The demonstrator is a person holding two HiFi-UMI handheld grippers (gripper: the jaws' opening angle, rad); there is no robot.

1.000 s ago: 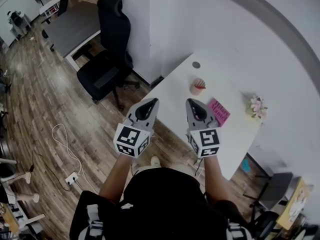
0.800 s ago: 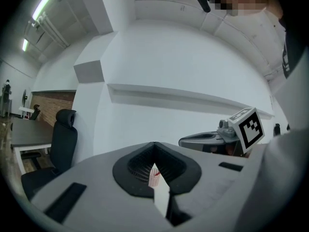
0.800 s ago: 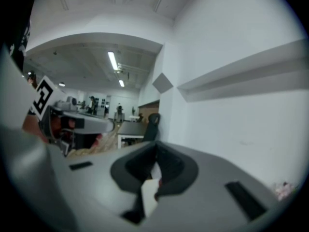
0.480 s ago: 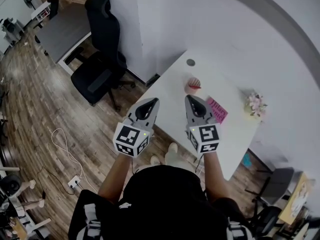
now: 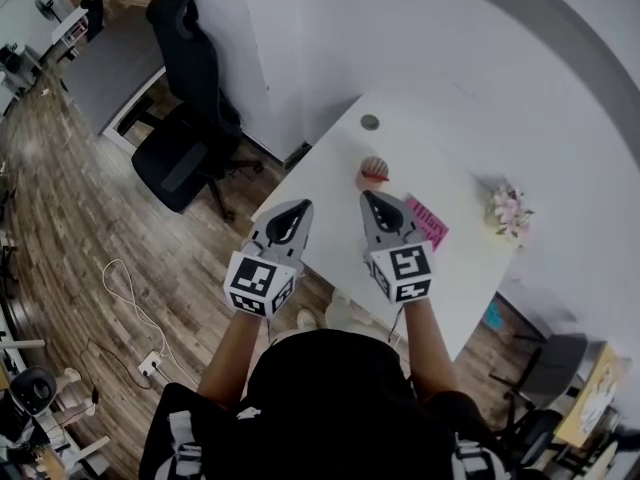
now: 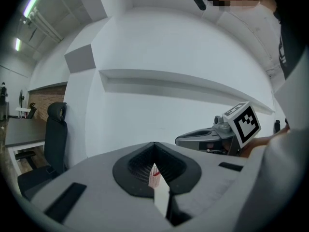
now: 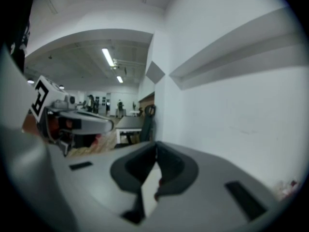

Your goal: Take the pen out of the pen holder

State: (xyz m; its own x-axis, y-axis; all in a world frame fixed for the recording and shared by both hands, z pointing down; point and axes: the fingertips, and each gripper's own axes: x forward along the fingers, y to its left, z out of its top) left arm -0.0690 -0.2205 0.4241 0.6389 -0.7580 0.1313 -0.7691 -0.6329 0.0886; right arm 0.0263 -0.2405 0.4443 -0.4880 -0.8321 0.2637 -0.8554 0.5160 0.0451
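At a white table set against a pale wall, a person in a dark top stands holding a two-jaw gripper in each hand, both aimed across the tabletop. The left gripper and the right gripper hang side by side, near each other but apart, each with its jaws pressed together and nothing gripped between them. Ahead of them, closer to the right gripper's line, the pinkish pen holder stands upright on the table with a red pen showing at its rim; neither gripper touches it. A pink book lies flat on the table to the right of the holder, and a small bunch of pale flowers stands farther right, near the wall. A round grey disc sits in the tabletop beyond the holder. Left of the table, a black office chair stands on the wood-plank floor, where a white cable trails toward a power strip.
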